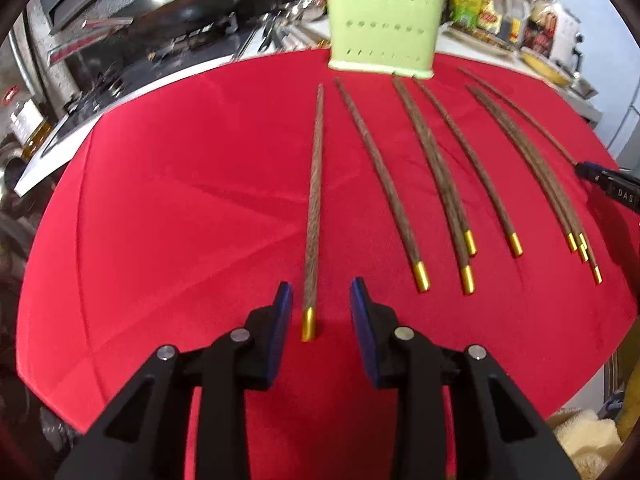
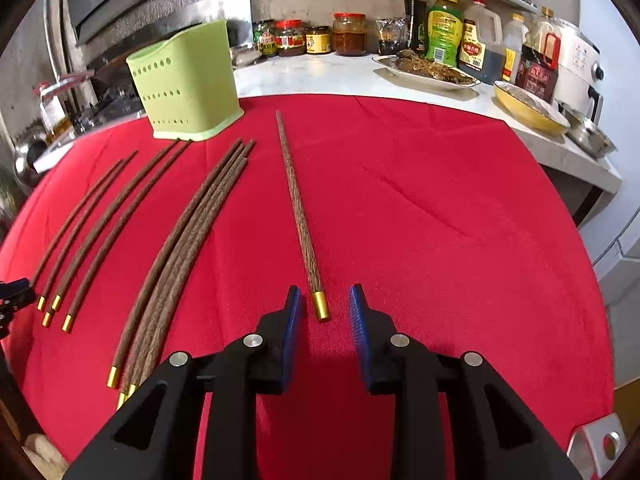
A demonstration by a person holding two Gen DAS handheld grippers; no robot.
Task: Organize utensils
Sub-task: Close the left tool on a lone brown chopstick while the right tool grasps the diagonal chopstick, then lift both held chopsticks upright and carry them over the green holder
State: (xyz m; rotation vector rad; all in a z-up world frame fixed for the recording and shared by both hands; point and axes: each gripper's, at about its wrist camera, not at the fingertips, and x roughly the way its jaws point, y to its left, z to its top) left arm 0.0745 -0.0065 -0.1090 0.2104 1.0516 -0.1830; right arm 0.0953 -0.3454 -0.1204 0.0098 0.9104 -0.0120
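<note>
Left claw (image 1: 320, 300) gapes wide at frame bottom, straddling the gold-capped end of a dark wooden chopstick (image 1: 314, 208), not gripping. Right claw (image 2: 324, 304) likewise wide around another gold-capped wooden chopstick (image 2: 298, 208). Pale green perforated plastic utensil holder (image 1: 384, 28) stands upright at top centre on the red-clothed counter (image 1: 180, 208).

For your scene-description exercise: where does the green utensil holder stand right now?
The green utensil holder stands upright at the far edge of the red cloth, just beyond the chopsticks' thin tips; the right wrist view shows it far left.
</note>
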